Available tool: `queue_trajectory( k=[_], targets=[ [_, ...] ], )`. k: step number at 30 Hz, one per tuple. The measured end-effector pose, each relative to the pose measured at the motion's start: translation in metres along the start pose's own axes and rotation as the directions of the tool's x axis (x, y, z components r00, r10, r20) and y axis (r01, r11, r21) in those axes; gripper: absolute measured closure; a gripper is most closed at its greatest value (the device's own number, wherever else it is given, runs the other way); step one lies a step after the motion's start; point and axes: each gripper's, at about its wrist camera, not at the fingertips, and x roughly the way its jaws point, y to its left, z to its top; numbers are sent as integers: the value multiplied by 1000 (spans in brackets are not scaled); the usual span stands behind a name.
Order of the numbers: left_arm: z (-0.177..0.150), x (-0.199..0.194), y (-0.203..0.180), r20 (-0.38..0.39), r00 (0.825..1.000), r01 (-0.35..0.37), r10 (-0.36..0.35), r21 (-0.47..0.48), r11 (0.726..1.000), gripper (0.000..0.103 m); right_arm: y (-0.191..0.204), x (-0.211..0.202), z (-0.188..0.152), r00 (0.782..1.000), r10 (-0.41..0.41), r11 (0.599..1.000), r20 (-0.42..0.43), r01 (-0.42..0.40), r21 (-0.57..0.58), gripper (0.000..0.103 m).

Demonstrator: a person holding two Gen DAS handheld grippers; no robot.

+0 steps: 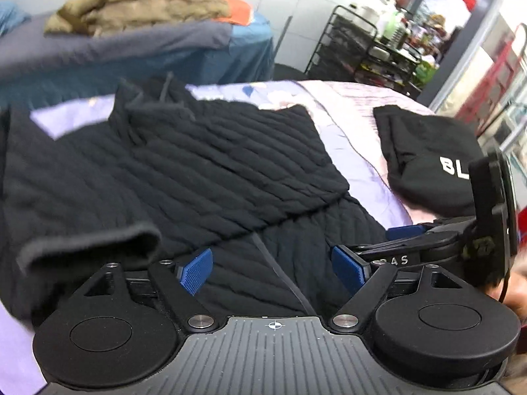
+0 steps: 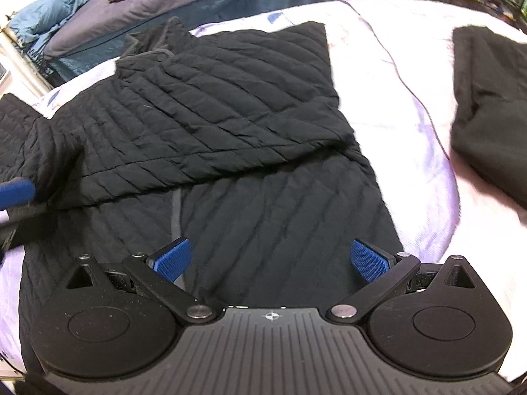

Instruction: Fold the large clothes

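A black quilted jacket with diagonal stitching (image 2: pixel 210 138) lies spread on a bed covered by a pale lilac and pink bedspread (image 2: pixel 388 75), one sleeve folded across its body from about 9 o'clock toward 2 o'clock. In the right wrist view the right gripper (image 2: pixel 270 260) hangs above the jacket's lower part, its jaws released and spread wide with only quilted fabric showing below the gap; the blue ribbed pads (image 2: pixel 173 258) grip nothing, and the jacket's grey zip line (image 2: pixel 176 207) runs up from just beside the pad at 7 o'clock. In the left wrist view the left gripper (image 1: pixel 271 271) also has its jaws released to full width over the same jacket (image 1: pixel 184 171), with no cloth caught between them. A rolled grey cuff of the sleeve (image 1: pixel 98 243) lies at 9 o'clock, just beside the left-hand pad. The other gripper shows at 3 o'clock in this view, close by. A second black garment with white lettering (image 1: pixel 431 161) lies apart from the jacket at 2 o'clock on the bedspread. Beyond, at 11 o'clock, an olive-green heap of clothing (image 1: pixel 141 6) sits on a second bed with grey-blue bedding (image 1: pixel 131 46), and a black wire rack (image 1: pixel 355 46) stands at 1 o'clock.
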Motion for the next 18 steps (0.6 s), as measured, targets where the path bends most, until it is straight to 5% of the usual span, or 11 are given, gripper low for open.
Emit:
queue_trajectory(
  k=[6,10,12,15,18],
  targets=[
    [6,-4,-10,-14,999,35,-35,19,999,0,15,-5,-3,999,9,996,49,-4,-87,1],
    [14,-29,-20,84,992,90,-93,30,995,0,20,-8,-2,997,21,990,74,-10,-143,1],
    [14,-37,-13,113,992,49,-47,-10,999,0,25,-8,-1,996,34,982,84,-18,-186,1],
    [2,-45,10,119,987,-105,112,-60,993,0,41,-10,-2,990,96,954,98,-64,-294,1],
    [-15,-59,39,98,968,-219,231,-119,968,0,71,-15,-7,979,152,891,135,-77,-448,1]
  ],
)
